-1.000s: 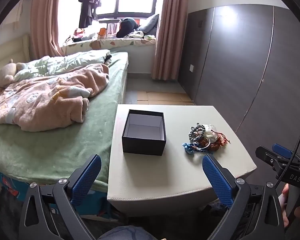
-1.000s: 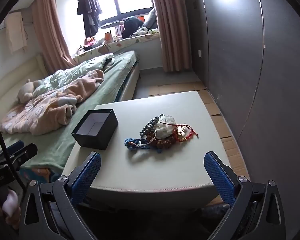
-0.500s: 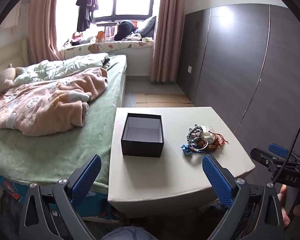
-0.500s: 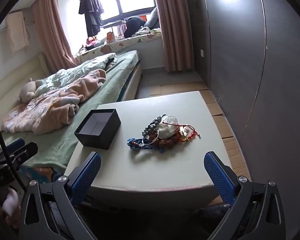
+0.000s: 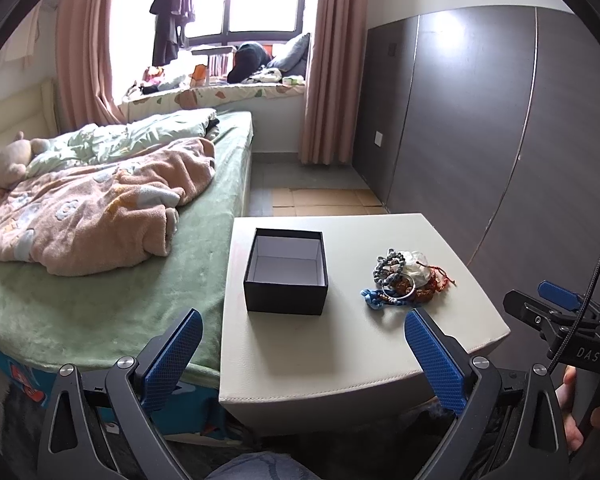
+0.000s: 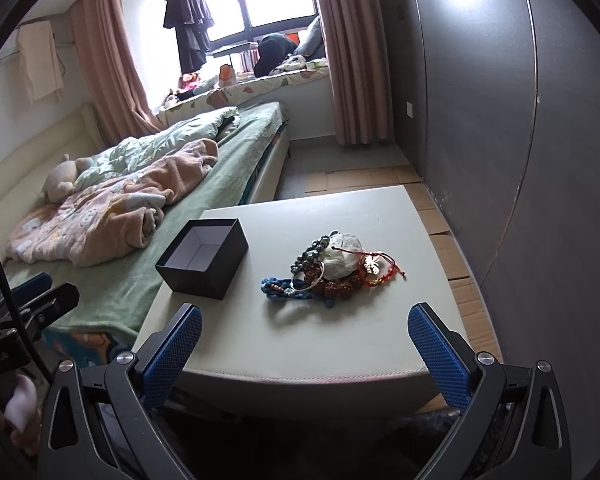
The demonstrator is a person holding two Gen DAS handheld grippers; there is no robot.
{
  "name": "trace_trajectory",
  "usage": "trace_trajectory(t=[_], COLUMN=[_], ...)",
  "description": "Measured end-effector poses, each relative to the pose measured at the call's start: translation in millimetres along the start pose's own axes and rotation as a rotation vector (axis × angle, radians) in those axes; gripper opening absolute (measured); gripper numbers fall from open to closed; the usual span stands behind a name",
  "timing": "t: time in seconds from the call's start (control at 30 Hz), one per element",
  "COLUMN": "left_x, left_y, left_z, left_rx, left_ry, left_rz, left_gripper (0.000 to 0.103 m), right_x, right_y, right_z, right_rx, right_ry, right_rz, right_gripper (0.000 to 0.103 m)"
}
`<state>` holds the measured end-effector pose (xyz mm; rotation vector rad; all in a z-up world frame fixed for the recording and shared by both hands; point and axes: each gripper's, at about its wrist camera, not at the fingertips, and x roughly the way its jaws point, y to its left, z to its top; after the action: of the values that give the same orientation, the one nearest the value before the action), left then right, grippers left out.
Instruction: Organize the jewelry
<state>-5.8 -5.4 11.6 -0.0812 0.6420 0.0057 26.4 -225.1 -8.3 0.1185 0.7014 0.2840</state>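
Right wrist view had the jewelry pile (image 6: 332,270) lying a little right of the middle of the pale bench (image 6: 340,352): a dark beaded bracelet, a silver bangle, brown beads, a blue braided cord at its near left edge and a red string bracelet with a small gold charm at its right, all tangled around a crumpled white pouch. To the left of the pile, apart from it, stood the black box (image 6: 202,258), open at the top, its pale inside bare, set near the bench's left edge. From the left wrist view the same box (image 5: 286,276) sat square-on, with the pile (image 5: 406,278) to its right.

Both pairs of tongs hung short of the bench's near edge. The right tongs (image 6: 304,350) were spread wide with nothing between their blue pads, and the left tongs (image 5: 302,354) were spread just as wide and equally bare. A hand showed on each grip at the frame edges.

Beyond the bench's left side ran the bed (image 6: 120,280) with a green cover, a rumpled peach blanket (image 6: 112,216) and a plush toy by the headboard. Dark wardrobe panels (image 6: 520,140) filled the right wall, and pink curtains framed the bright window at the far end.
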Motion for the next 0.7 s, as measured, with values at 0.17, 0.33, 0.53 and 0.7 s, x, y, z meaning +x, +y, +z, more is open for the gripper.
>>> trace_trajectory(t=[0.17, 0.33, 0.53, 0.7], left_x=[-3.1, -3.5, -5.1, -6.6], left_y=[1.8, 1.9, 2.4, 3.2], left_z=[1.6, 1.9, 1.0, 0.6], left_rx=[0.001, 0.0, -0.001, -0.001], left_ry=[-0.004, -0.004, -0.006, -0.009], left_rz=[-0.001, -0.001, -0.001, -0.003], left_gripper=[0.101, 0.101, 0.101, 0.101], right_x=[-5.7, -8.4, -8.3, -8.1], right_y=[-2.4, -1.2, -0.1, -0.2], right_z=[2.1, 2.9, 3.4, 3.9], right_rx=[0.004, -0.003, -0.007, -0.003], right_ry=[-0.011, -0.014, -0.016, -0.016], right_rz=[0.008, 0.018, 0.018, 0.019], right_gripper=[0.103, 0.103, 0.103, 0.103])
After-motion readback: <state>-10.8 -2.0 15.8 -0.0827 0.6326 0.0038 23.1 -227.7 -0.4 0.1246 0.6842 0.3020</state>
